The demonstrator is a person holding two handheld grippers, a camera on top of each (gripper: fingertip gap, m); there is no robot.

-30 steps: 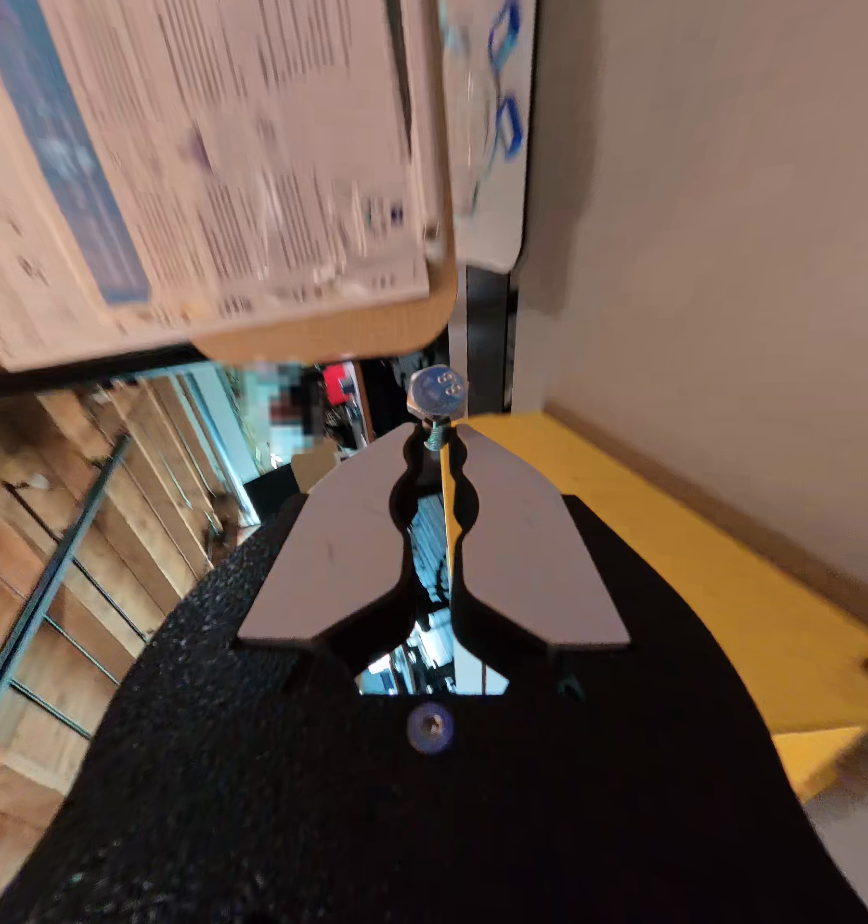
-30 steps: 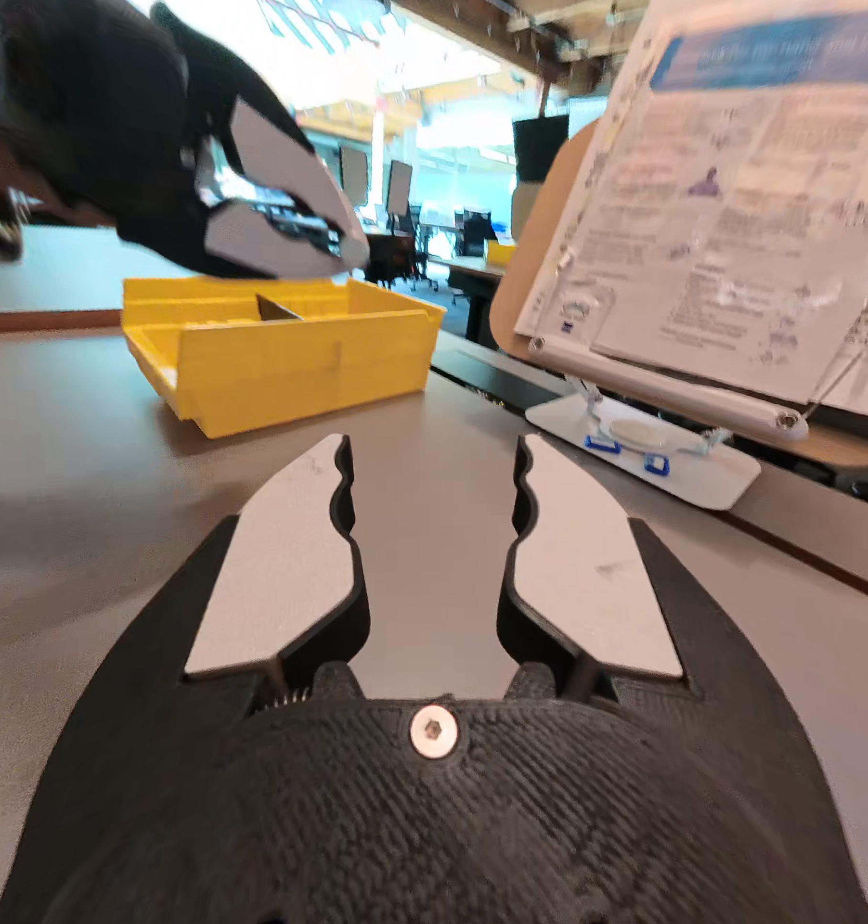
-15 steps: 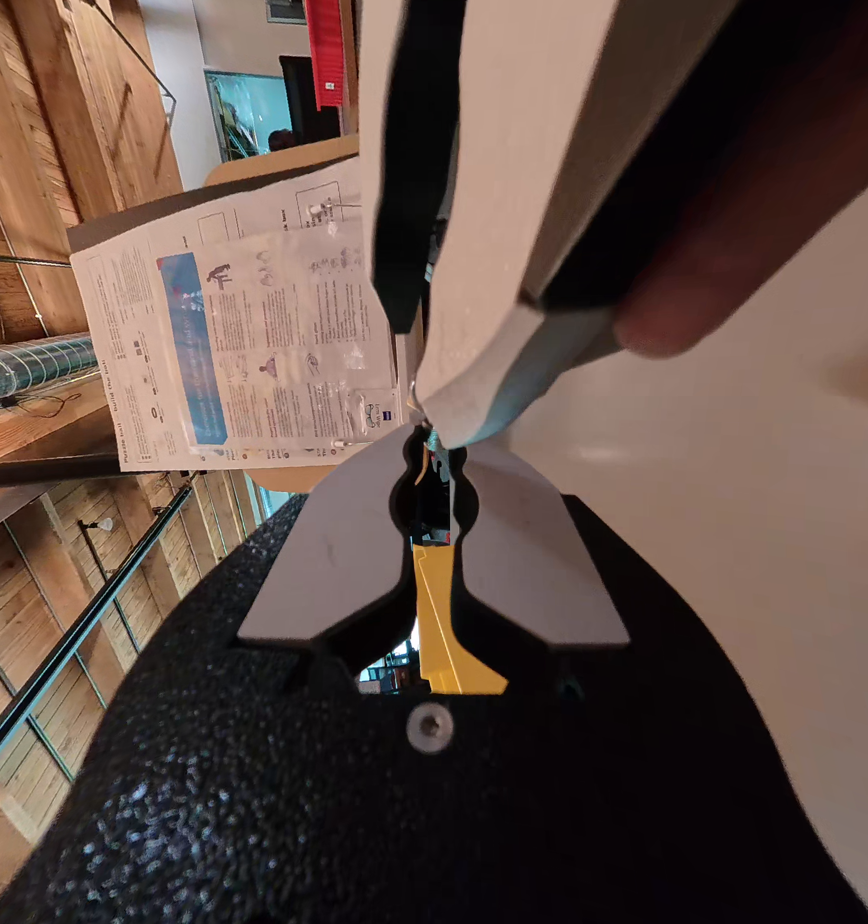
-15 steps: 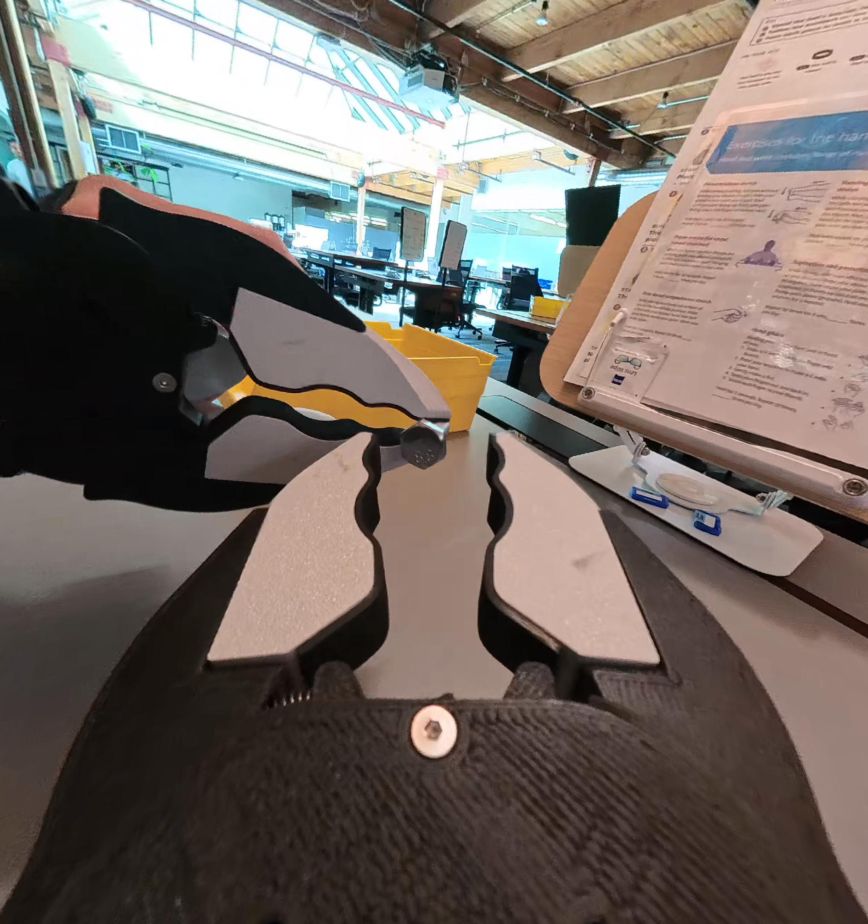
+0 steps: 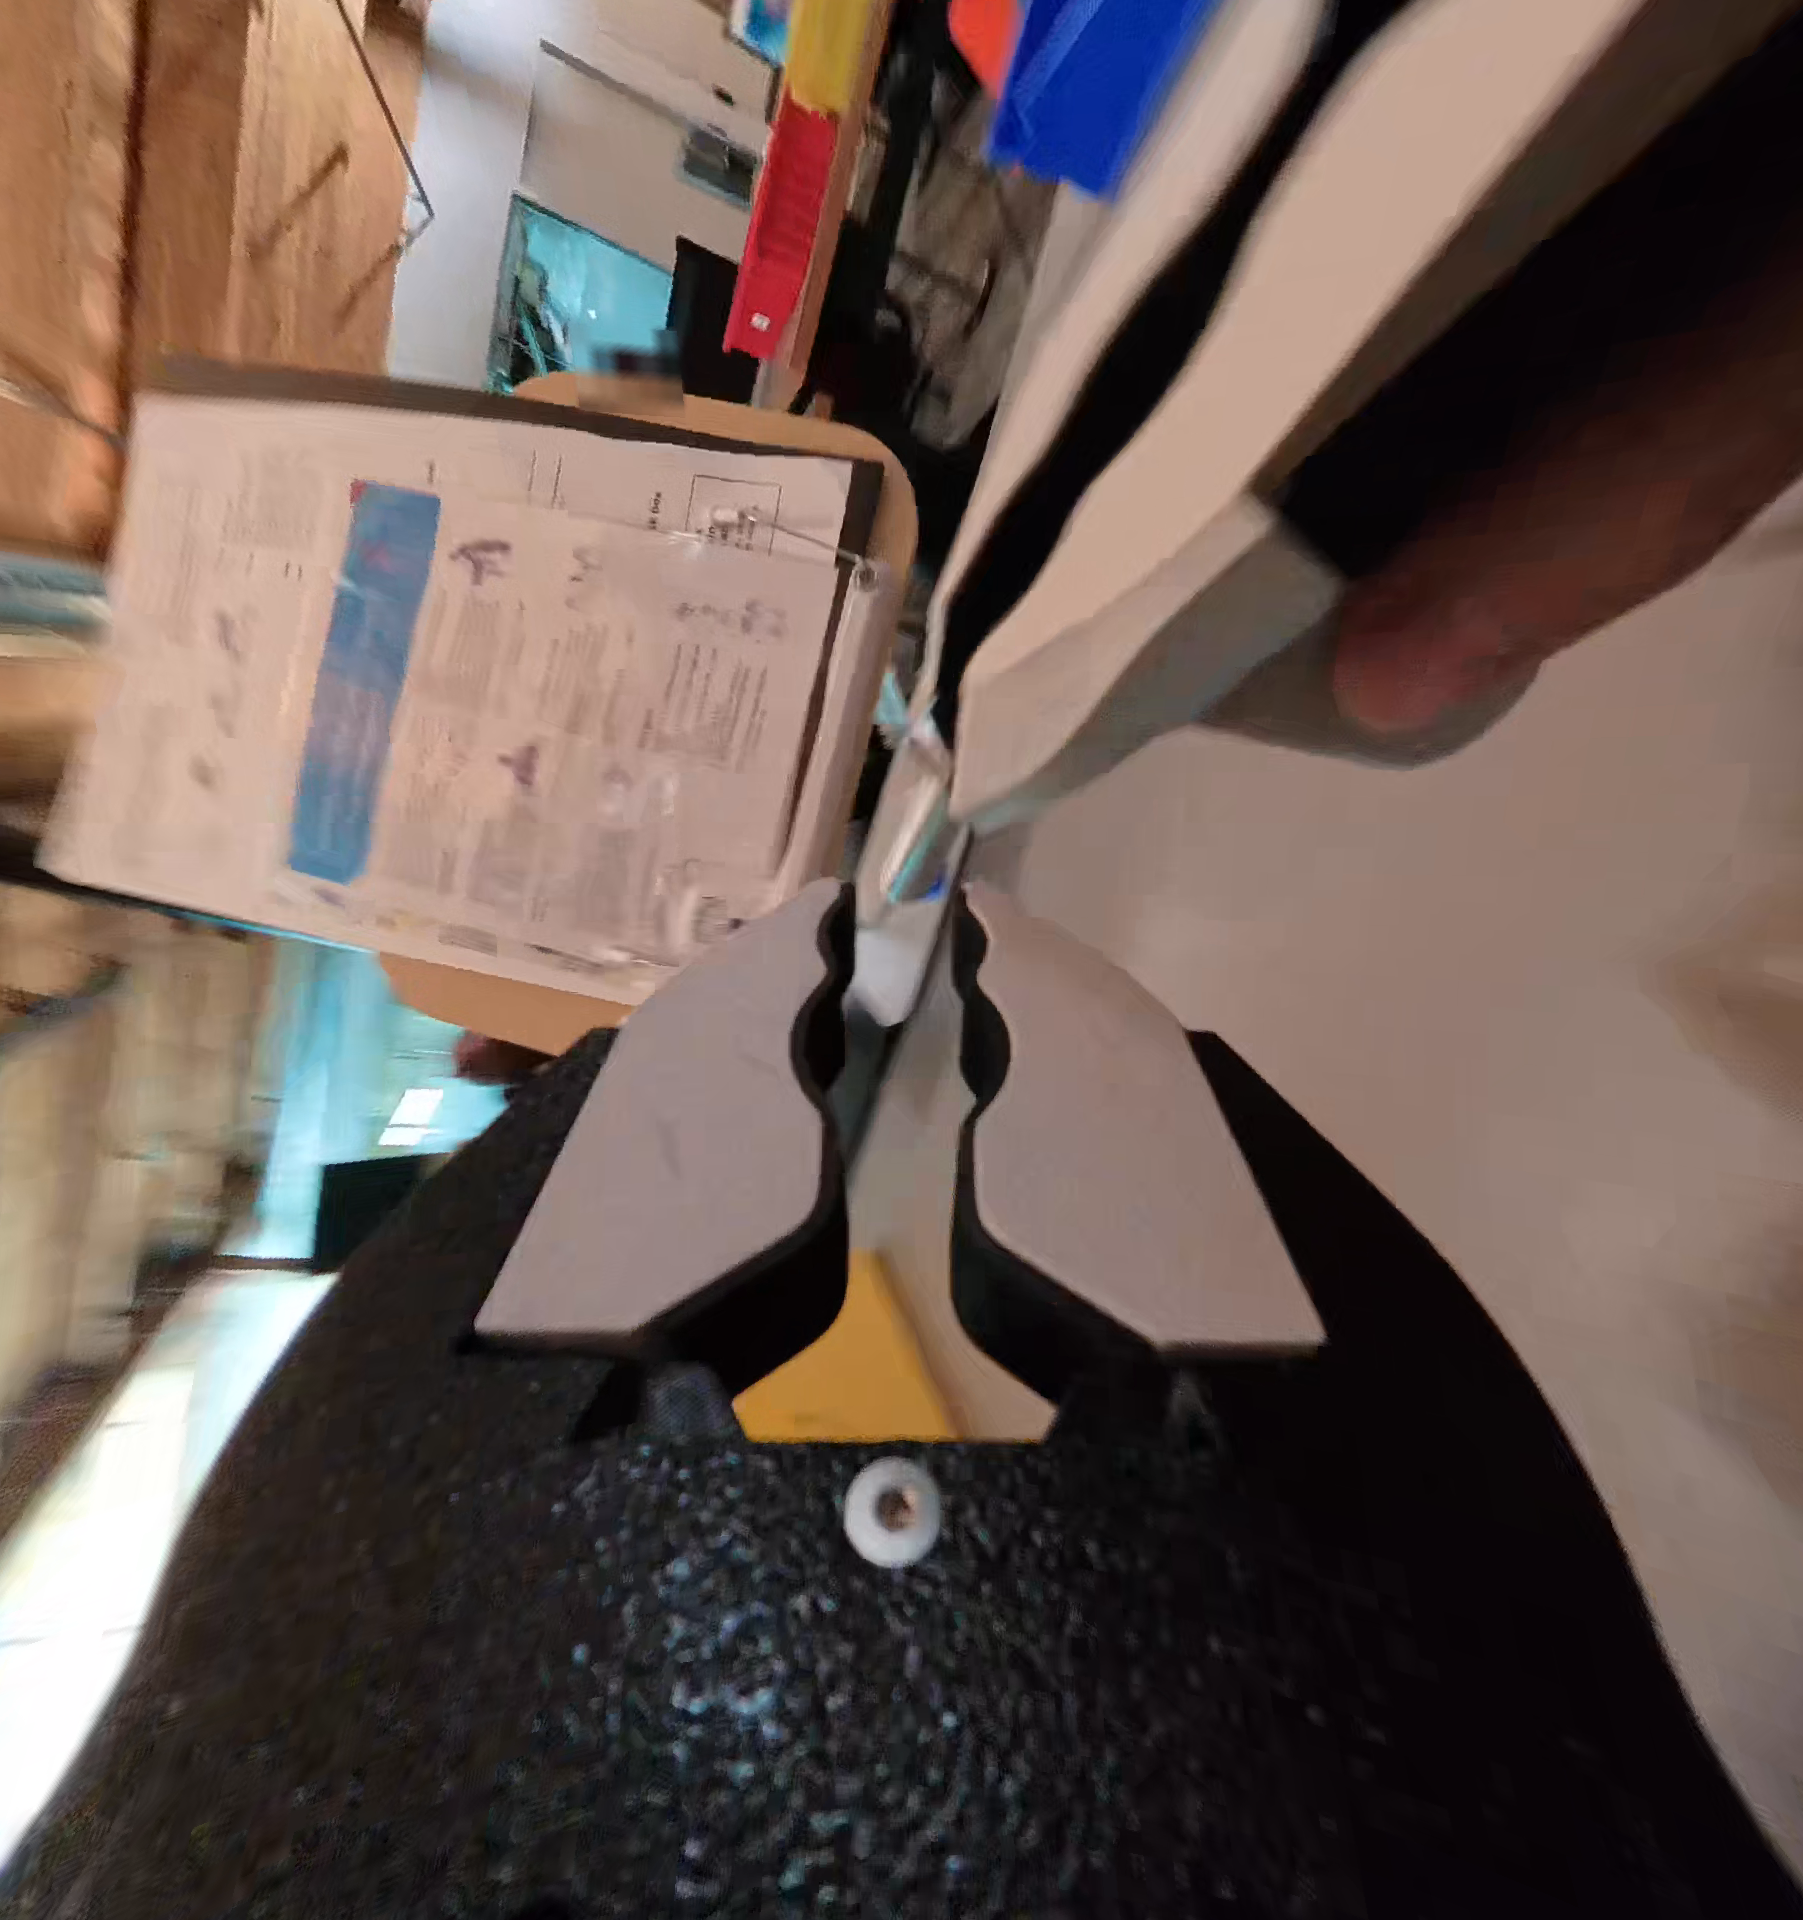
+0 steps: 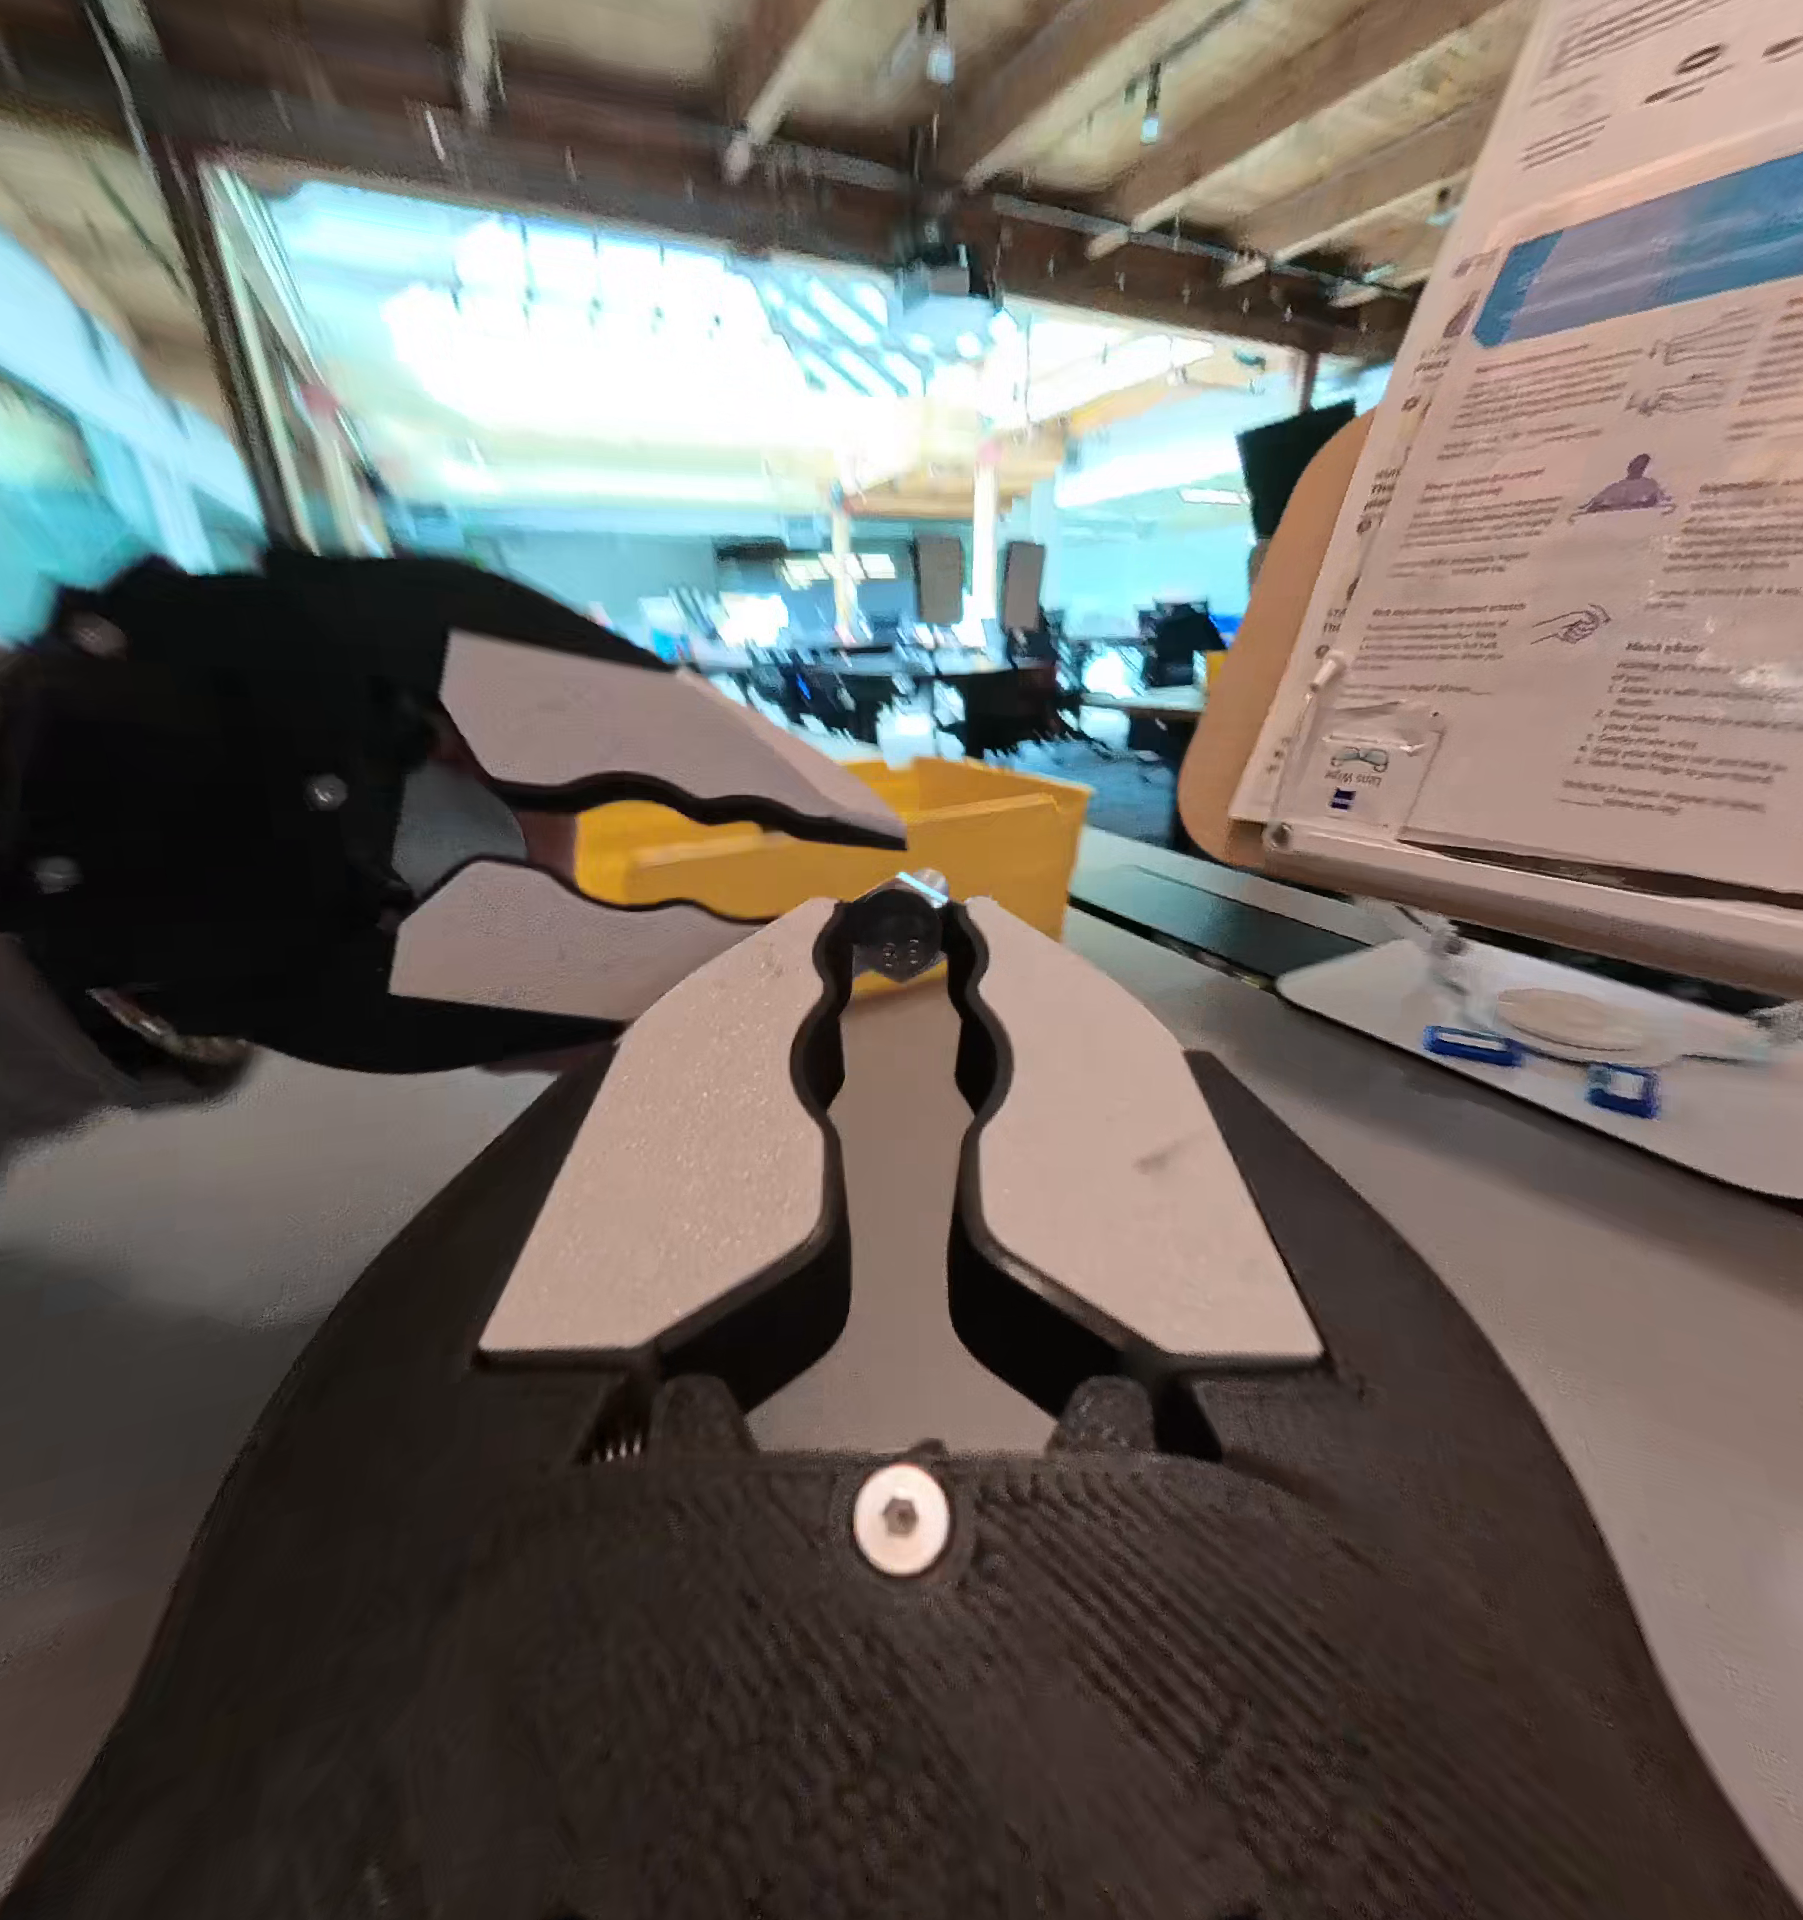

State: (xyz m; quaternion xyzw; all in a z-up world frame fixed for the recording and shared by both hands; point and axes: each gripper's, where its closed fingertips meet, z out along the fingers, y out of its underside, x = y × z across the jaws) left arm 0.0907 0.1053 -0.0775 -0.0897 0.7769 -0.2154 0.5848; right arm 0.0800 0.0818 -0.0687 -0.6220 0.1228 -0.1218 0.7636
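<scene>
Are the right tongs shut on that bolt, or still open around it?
Shut on it: the right tongs pinch the silver hex bolt by its head between both fingertips.

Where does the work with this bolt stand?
Done: the hex bolt is clamped by its head in the right gripper's fingertips. In hand: the left gripper, jaws apart, sits beside it. Remaining: the bolt is off the table, before the yellow bin.
</scene>
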